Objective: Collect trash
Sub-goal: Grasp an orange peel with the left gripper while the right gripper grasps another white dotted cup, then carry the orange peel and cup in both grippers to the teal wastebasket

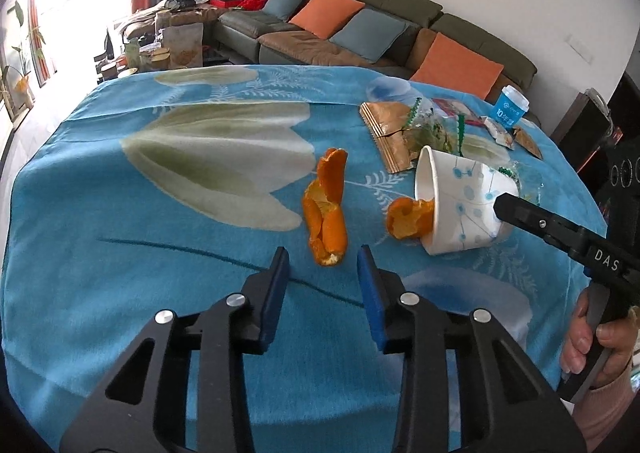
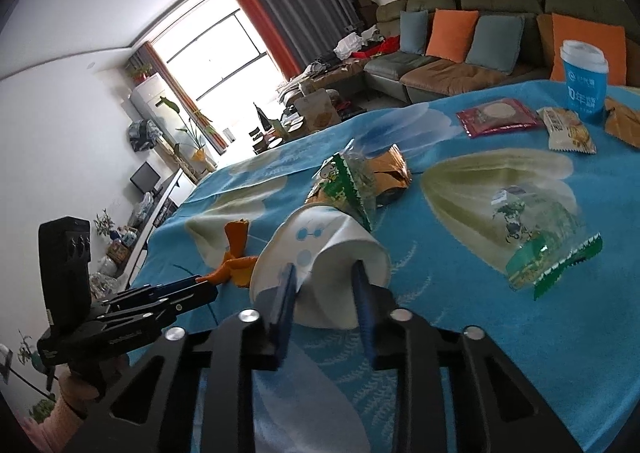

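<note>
A white paper cup (image 1: 460, 205) with blue dots lies tipped on its side on the blue flowered tablecloth (image 1: 160, 213). My right gripper (image 2: 324, 273) has its blue pads around the cup's base (image 2: 340, 273) and holds it. A curled orange peel (image 1: 408, 219) sits at the cup's mouth. A long orange peel (image 1: 326, 209) lies just beyond my left gripper (image 1: 324, 257), which is open and empty just above the cloth. The right gripper's tip also shows in the left wrist view (image 1: 504, 205), and the left gripper in the right wrist view (image 2: 208, 287).
Snack wrappers lie past the cup: a gold one (image 1: 388, 133), a clear green-edged one (image 2: 540, 237), a pink one (image 2: 496, 117) and a white one (image 2: 568, 133). A blue lidded coffee cup (image 2: 584, 81) stands at the far right. A sofa (image 1: 340, 25) stands beyond the table.
</note>
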Demonstrator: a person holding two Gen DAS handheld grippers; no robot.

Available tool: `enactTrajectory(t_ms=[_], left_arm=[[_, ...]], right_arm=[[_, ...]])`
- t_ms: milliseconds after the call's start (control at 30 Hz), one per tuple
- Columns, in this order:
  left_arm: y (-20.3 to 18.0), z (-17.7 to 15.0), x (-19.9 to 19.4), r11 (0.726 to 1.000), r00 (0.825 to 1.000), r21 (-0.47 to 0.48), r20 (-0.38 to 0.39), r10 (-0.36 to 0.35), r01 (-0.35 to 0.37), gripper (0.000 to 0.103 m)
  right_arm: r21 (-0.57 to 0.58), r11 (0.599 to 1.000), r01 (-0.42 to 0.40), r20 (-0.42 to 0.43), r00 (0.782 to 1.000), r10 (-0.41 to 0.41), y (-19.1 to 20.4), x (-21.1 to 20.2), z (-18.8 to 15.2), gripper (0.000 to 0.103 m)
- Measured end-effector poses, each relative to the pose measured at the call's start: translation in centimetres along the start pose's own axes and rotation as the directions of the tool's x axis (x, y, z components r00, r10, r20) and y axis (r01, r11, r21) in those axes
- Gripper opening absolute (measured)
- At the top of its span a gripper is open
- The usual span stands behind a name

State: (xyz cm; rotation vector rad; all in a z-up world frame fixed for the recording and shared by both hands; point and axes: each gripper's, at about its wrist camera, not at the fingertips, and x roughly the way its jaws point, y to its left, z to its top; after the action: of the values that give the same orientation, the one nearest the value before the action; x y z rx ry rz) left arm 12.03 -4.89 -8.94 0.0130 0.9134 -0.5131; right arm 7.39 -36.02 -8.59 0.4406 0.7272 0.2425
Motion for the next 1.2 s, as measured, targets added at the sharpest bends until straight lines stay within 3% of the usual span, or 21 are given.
enactTrajectory(t_ms=[100, 233, 600, 1200], left_arm=[[0.0, 0.3, 0.3, 1.0, 1.0, 0.001, -0.006, -0.003, 0.003, 0.029], [0.0, 0.4, 0.7, 1.0, 1.0, 0.005, -0.012, -0.005, 0.005, 0.021], [-0.3, 0.2, 0.4, 1.0, 1.0, 0.017, 0.006, -0.004, 0.003, 0.018], [0.7, -2.0, -5.1, 1.0, 0.996, 0.009, 0.092, -0.009, 0.008, 0.017]], right_arm=[[0.008, 1.0, -0.002, 0.006, 1.0, 0.002, -0.3, -0.2, 0.0, 0.016], [0.018, 1.0, -0.011, 0.01, 1.0, 0.011, -0.5, -0.6, -0.1, 0.016], [0.021, 0.999, -0.027, 0.033, 0.999, 0.026, -0.4, -1.6, -0.2, 0.016], [-0.008, 0.998, -0.07, 0.069, 0.995, 0.07, 0.7, -2.9, 0.2, 0.016]])
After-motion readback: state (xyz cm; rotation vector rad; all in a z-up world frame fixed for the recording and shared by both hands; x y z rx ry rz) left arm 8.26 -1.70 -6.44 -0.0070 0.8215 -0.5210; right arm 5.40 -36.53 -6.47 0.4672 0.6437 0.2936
